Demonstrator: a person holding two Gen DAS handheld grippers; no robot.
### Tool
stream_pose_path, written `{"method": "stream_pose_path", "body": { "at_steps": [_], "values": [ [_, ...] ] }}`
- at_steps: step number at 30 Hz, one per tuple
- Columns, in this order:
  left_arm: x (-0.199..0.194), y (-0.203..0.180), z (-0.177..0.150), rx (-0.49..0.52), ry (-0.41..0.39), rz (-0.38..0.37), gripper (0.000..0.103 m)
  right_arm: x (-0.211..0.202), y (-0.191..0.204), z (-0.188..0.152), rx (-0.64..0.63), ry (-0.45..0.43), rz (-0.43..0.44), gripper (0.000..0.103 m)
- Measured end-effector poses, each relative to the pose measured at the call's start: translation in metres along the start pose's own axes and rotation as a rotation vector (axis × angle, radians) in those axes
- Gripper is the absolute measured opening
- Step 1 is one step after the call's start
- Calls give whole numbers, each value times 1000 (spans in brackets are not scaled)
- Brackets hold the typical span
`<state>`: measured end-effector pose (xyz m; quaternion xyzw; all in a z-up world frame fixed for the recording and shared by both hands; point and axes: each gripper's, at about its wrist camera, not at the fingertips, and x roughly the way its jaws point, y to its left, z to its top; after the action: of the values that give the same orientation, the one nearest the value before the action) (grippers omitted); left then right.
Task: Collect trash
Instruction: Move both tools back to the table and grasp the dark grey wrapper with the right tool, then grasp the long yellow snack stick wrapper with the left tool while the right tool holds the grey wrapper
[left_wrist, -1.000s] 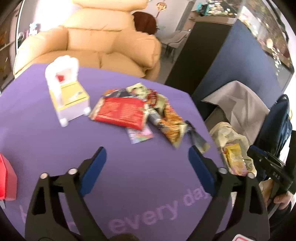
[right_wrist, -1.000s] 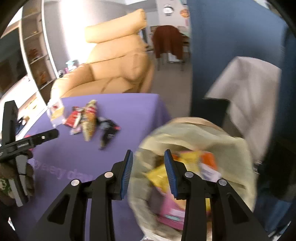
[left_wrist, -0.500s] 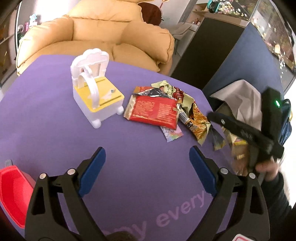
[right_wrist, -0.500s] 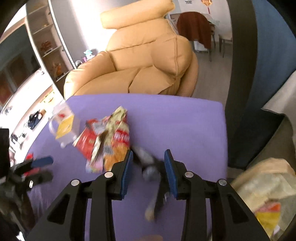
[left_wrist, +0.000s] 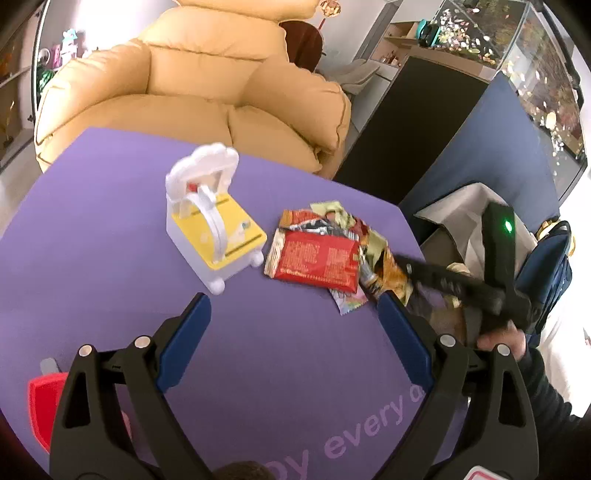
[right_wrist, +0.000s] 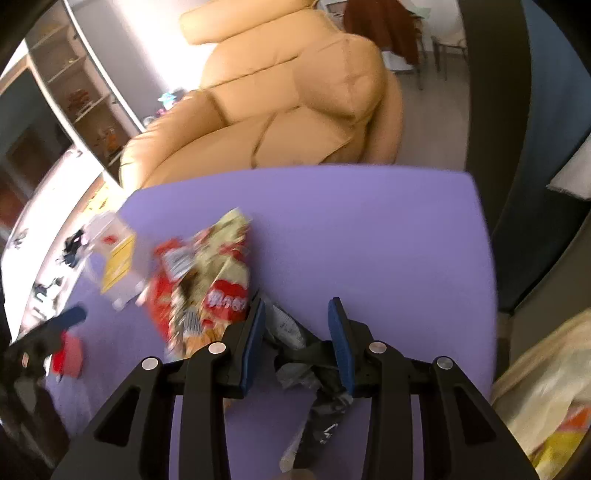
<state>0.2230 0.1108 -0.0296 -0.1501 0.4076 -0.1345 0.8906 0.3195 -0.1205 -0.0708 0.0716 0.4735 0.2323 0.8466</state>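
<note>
A heap of snack wrappers (left_wrist: 332, 254) lies on the purple table (left_wrist: 110, 280), with a red packet (left_wrist: 317, 258) on top. My left gripper (left_wrist: 291, 310) hovers open just short of the heap, nothing between its fingers. My right gripper (right_wrist: 295, 314) is low over the table, and a crumpled dark and silver wrapper (right_wrist: 295, 336) lies between its blue pads without being pinched. The rest of the heap (right_wrist: 210, 288) sits just left of it. From the left wrist view the right gripper (left_wrist: 461, 284) reaches in beside the heap's right end. The trash bag (right_wrist: 546, 391) stands off the table's right edge.
A white and yellow toy chair (left_wrist: 210, 229) stands left of the wrappers. A red container (left_wrist: 44, 402) sits at the table's near left. A tan armchair (left_wrist: 207, 96) stands behind the table, and a blue partition (left_wrist: 491, 155) with a grey cloth is on the right.
My right gripper swung from over the trash bag to the table and dropped around the dark wrapper. The left gripper drifted, so the toy chair and wrappers now sit nearer the view's centre.
</note>
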Motion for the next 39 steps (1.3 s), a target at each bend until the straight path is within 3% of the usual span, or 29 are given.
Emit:
{"method": "stream_pose_path", "body": {
  "at_steps": [4,10,14,22,25,28,32,37,39],
  "values": [
    [-1,1,3,0,-9,6,87,-8,23,-26,-64,26,25,34],
    [2,0,0,8,3,22,87,-23,46,-60,-213,3,-31,35],
    [3,-12,1,37,9,19,87,-40,40,-73,-216,-28,-74,29],
    [32,-63,-1,136,37,-24,87,-82,8,-110,-72,-78,-40,29],
    [54,-89,-4,171,48,-18,83,-88,13,-128,-86,-76,-12,29],
    [73,-103,-5,165,22,49,75,-92,21,-141,-115,-80,-20,29],
    [93,-105,-8,122,54,90,61,-101,24,-152,-122,-104,-12,29],
    [102,-103,-11,80,93,137,55,-110,27,-167,-142,-107,-8,29],
    [103,-101,-13,61,118,130,46,-111,29,-172,-147,-109,-11,29]
  ]
}}
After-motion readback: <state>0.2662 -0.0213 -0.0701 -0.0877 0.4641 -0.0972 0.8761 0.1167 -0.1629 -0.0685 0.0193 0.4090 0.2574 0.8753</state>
